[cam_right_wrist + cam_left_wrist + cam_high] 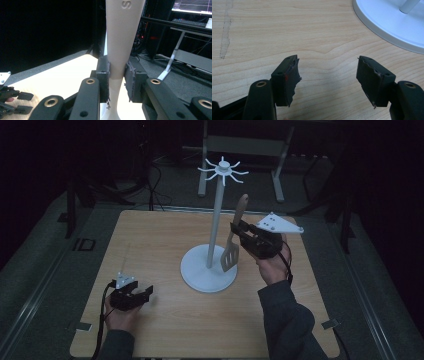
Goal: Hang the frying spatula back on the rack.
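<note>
Overhead, the wooden tabletop (165, 245) carried a white stand (209, 266) near its middle: a round base, a slim upright pole, and a crown of curved hooks (223, 170) at the top; the right tongs (239, 231) were raised to the right of the pole, clamped on a pale beige slotted spatula (233, 240) around the middle of its length; the spatula stood nearly upright, handle end up beside the pole and below the hooks, slotted blade hanging down just above the base; whether the blade touched the pole could not be told. From the right gripper view, the right tongs (117, 81) had both black pads pressed against the spatula's handle (121, 35), which rose between them and widened toward the top. Meanwhile, the left tongs (145, 294) sat low at the tabletop's near left, well apart from the stand, in a hand (120, 317) resting on the wood; from the left gripper view, the left tongs (328, 75) stood wide with only bare wood grain (287, 30) between them, and the rim of the stand's base (387, 30) curved across the upper right corner.
</note>
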### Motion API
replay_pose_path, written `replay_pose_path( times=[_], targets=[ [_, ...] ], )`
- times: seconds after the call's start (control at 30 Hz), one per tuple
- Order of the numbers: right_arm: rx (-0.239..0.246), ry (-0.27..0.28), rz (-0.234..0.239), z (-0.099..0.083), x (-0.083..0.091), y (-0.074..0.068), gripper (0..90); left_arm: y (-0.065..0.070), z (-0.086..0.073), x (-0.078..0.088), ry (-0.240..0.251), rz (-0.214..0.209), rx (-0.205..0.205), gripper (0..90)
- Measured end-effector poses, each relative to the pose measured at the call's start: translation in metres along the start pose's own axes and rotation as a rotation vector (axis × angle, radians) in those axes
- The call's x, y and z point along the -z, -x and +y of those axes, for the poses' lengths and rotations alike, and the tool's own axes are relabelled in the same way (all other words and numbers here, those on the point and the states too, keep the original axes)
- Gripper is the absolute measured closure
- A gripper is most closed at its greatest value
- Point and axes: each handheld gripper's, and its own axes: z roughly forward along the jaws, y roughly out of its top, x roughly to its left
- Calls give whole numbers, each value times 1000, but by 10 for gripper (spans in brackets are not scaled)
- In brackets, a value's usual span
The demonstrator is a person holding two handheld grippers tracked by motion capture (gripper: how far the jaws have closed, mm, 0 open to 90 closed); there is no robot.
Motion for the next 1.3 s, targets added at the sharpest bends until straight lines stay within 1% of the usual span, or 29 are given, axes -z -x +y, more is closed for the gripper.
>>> replay_pose_path(
  times=[0.07, 0.13, 0.37, 0.5, 0.6, 0.7, 0.83, 1.07, 1.2, 1.3],
  targets=[
    [-12, 2, 9, 1, 1, 0, 745, 0, 0, 0, 2, -1, 1, 345],
    [-13, 7, 14, 3, 1, 1, 746, 0, 0, 0, 1, 0, 1, 345],
    [-10, -7, 6, 8, 0, 2, 745, 0, 0, 0, -2, 2, -1, 342],
    [-24, -10, 3, 10, -1, 4, 745, 1, 0, -1, -2, -2, -7, 342],
    [-38, -5, 20, 13, 0, 4, 746, 1, 0, 0, -3, -2, -5, 342],
    [-47, -5, 27, 15, 0, 4, 745, 1, 0, 0, -2, -2, -6, 341],
    [-35, -5, 29, 21, -1, 4, 745, 1, 0, 0, -3, -1, -2, 341],
    [-39, -10, 40, 27, 1, 7, 745, 1, 0, 0, -3, -1, -3, 339],
    [-36, -26, 52, 30, 1, 7, 745, 1, 0, 0, -3, -1, -5, 339],
    [-30, -35, 52, 31, 0, 7, 745, 1, 0, 0, -3, -2, -5, 338]
  ],
)
